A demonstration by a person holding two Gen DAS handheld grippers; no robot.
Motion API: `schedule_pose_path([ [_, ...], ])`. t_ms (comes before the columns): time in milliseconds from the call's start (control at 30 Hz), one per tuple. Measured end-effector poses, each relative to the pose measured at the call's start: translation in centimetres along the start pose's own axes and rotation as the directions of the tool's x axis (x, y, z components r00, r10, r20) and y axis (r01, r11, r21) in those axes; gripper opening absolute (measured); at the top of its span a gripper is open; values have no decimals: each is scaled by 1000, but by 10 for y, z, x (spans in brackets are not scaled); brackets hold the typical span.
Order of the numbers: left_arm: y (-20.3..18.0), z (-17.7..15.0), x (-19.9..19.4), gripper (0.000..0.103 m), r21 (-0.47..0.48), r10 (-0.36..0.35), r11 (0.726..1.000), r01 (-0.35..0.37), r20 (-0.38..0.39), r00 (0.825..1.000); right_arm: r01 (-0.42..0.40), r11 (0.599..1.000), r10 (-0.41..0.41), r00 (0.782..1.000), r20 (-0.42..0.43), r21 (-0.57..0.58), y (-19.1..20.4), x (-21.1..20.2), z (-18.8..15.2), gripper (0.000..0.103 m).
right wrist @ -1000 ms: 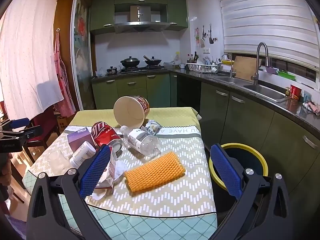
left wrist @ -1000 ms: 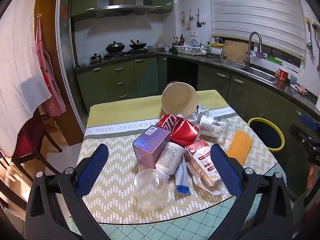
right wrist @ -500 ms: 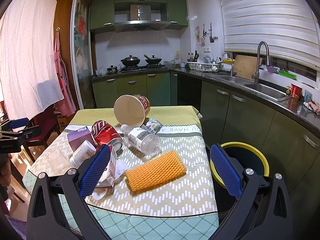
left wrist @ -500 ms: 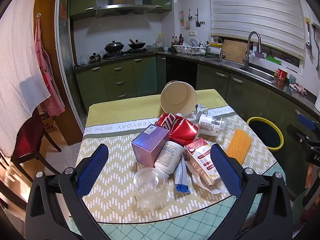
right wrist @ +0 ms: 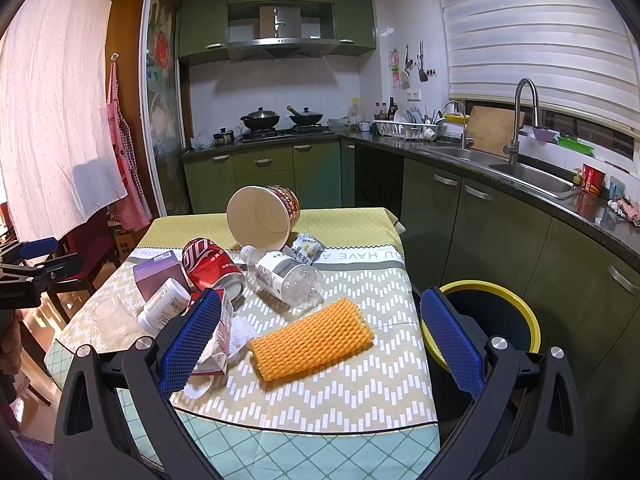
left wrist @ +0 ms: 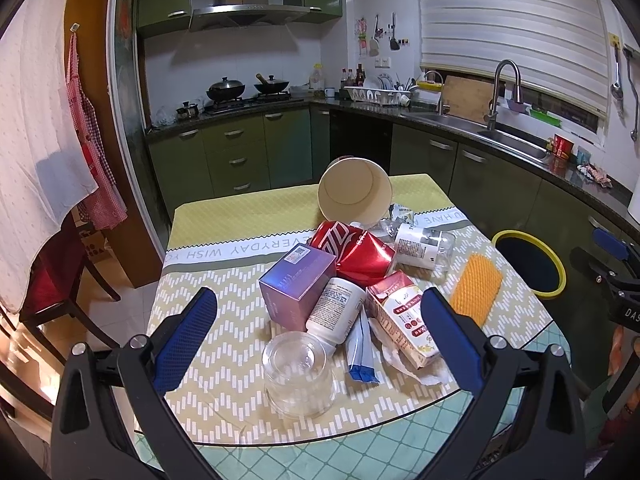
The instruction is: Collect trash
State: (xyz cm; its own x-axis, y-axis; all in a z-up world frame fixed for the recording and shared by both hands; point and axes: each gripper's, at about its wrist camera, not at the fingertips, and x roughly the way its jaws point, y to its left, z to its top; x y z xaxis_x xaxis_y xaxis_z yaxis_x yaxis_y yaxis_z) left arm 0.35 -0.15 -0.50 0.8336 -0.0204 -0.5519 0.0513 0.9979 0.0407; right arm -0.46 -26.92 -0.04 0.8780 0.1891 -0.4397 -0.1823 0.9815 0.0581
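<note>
Trash lies piled on the table (left wrist: 224, 288): a tipped paper bucket (left wrist: 354, 194), a crushed red can (left wrist: 354, 252), a purple box (left wrist: 298, 286), a white pill bottle (left wrist: 334, 310), a clear plastic cup (left wrist: 298, 372), a red-and-white carton (left wrist: 402, 322), a blue wrapper (left wrist: 362, 354), a clear plastic bottle (right wrist: 282, 274) and an orange foam net (right wrist: 312, 338). A yellow-rimmed bin (right wrist: 484, 320) stands on the floor right of the table. My left gripper (left wrist: 320, 336) is open and empty over the cup. My right gripper (right wrist: 320, 338) is open and empty above the foam net.
Green kitchen cabinets and a counter with a sink (right wrist: 528, 172) run along the right and back. A dark wooden chair (left wrist: 52, 276) stands left of the table. Crumpled white tissue (right wrist: 236, 336) lies under the carton. A small snack packet (right wrist: 306, 246) lies by the bucket.
Both grippers have drifted only slightly; the views are nearly the same. Nothing on the table has moved.
</note>
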Motion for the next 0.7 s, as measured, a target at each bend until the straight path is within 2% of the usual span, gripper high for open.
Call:
schedule_pose_path([
  [300, 0, 0, 0, 97, -4, 0, 1000, 0, -3, 1000, -2, 1000, 2, 1000, -6, 2, -1, 3, 0, 98],
  [333, 1, 0, 0, 97, -3, -1, 1000, 1, -3, 1000, 11, 1000, -11, 1000, 15, -2, 0, 2, 0, 98],
  [367, 1, 0, 1, 97, -4, -2, 1000, 2, -4, 1000, -2, 1000, 2, 1000, -7, 2, -1, 3, 0, 98],
  [700, 0, -3, 3, 97, -7, -5, 1000, 5, -12, 1000, -2, 1000, 2, 1000, -11, 2, -1, 3, 0, 98],
])
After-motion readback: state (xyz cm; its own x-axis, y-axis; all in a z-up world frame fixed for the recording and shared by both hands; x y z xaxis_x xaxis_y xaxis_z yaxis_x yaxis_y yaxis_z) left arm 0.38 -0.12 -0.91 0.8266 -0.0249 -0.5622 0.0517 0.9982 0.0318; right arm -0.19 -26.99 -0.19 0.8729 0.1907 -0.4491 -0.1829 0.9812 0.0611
